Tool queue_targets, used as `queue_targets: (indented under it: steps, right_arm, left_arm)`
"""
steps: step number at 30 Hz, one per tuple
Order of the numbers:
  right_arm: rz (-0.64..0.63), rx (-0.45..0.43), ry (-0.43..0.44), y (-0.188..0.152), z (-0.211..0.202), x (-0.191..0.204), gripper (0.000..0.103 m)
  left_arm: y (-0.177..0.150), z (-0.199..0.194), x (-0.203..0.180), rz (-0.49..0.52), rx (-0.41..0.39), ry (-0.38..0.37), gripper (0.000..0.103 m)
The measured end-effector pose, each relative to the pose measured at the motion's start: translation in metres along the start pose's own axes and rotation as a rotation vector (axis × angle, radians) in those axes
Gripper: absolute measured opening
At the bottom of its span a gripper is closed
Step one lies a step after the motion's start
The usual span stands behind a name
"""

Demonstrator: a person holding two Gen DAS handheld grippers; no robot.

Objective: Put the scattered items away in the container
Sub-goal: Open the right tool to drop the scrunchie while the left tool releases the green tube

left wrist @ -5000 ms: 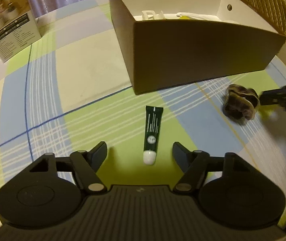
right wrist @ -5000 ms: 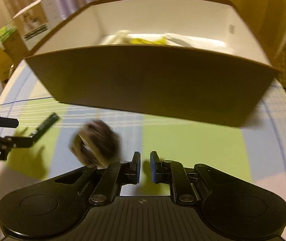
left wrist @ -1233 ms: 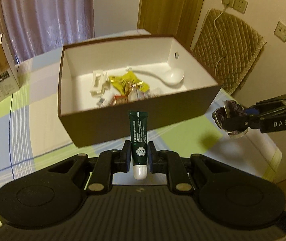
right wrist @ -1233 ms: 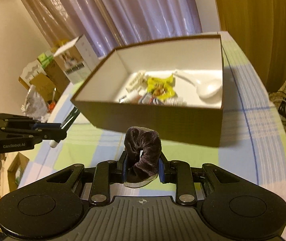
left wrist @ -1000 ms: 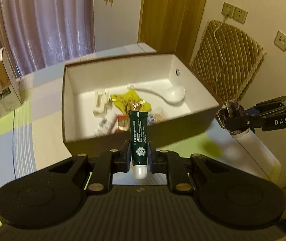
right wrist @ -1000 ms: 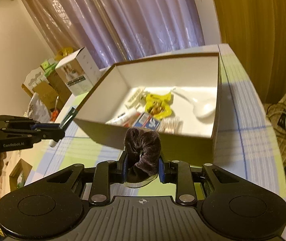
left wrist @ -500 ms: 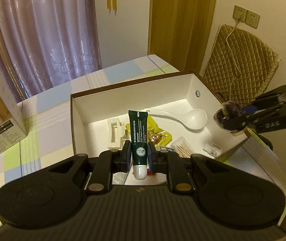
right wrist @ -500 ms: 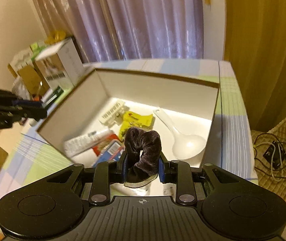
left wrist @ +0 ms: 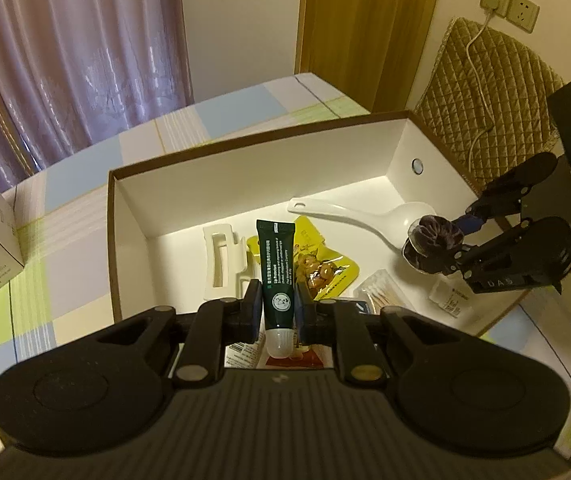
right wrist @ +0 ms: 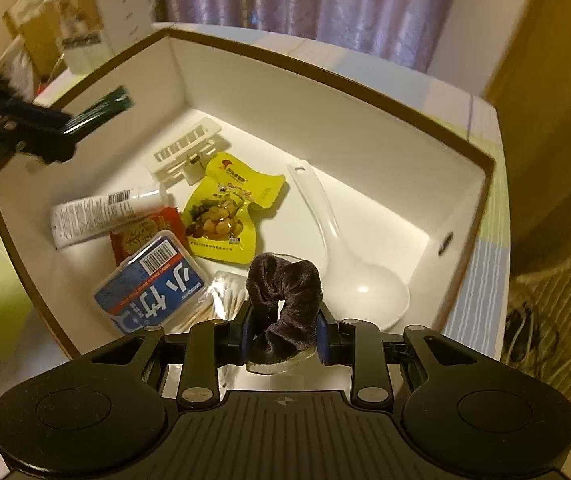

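Materials noted. Box [right wrist: 325, 92]: stiff card, brown outside, matt white inside. Scrunchie [right wrist: 285, 300]: dark plush velvet, soft sheen on the folds. Dark green tube [left wrist: 277, 276]: smooth plastic, semi-gloss, with a white ribbed cap. Spoon [right wrist: 349, 256]: glossy white plastic. Snack pouch [right wrist: 225, 212]: shiny yellow foil, creased. Hair clip [right wrist: 185, 156]: cream plastic, matt. White tube [right wrist: 101, 216]: smooth plastic. Blue case [right wrist: 149, 284]: clear hard plastic over a printed paper label. Right gripper [right wrist: 283, 338] and left gripper [left wrist: 277, 310]: black matt plastic, ribbed bodies, metal pivot screws seen. Desk [left wrist: 85, 216]: covered by a checked woven cloth. Curtain [left wrist: 65, 48]: lustrous fabric.
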State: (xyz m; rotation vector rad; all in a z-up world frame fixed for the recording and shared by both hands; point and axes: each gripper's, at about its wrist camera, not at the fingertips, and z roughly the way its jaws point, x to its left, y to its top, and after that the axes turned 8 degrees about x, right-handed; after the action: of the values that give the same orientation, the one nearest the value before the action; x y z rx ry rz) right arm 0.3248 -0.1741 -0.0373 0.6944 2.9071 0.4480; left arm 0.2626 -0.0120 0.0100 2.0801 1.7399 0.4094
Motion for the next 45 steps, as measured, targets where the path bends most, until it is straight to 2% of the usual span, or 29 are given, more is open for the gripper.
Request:
queue_targets:
  steps: [1,2,3,5,16,24,37,40,42,45]
  right_arm:
    - [-0.02,0.0,-0.002,0.001,0.001,0.003,0.034]
    - [-0.033,-0.004,-0.01,0.002,0.001,0.005,0.066]
    - [-0.052,-0.028,-0.036,0.002,-0.001,0.008,0.092]
    - [-0.095,-0.063,-0.054,0.003,-0.005,0.013,0.092]
    - [-0.064,-0.097,-0.021,-0.001,-0.028,0.007,0.092]
    - [-0.016,-0.106,-0.03,0.0,-0.028,0.001,0.092]
    - [0.02,-0.125,-0.03,0.006,-0.025,-0.004,0.092]
    - [0.029,-0.13,-0.031,0.006,-0.025,-0.004,0.092]
    - [0.036,-0.134,-0.027,0.004,-0.026,-0.004,0.092]
    - [0.054,-0.146,-0.022,0.0,-0.029,-0.002,0.092]
  left_arm:
    - [0.001,0.002,0.001,-0.001,0.004,-0.001,0.012]
    - [0.001,0.004,0.001,-0.002,0.007,-0.001,0.013]
    - [0.002,0.006,0.001,-0.003,0.01,0.0,0.013]
    - [0.002,0.008,0.003,-0.006,0.014,0.0,0.013]
    - [0.006,0.022,0.005,0.004,0.039,0.002,0.013]
    - [0.019,0.039,-0.003,0.015,0.053,-0.008,0.013]
    - [0.037,0.076,-0.004,-0.021,0.089,0.038,0.013]
    - [0.04,0.08,-0.002,-0.035,0.096,0.053,0.022]
    - [0.039,0.081,0.0,-0.048,0.104,0.061,0.036]
    - [0.033,0.078,0.004,-0.07,0.112,0.065,0.043]
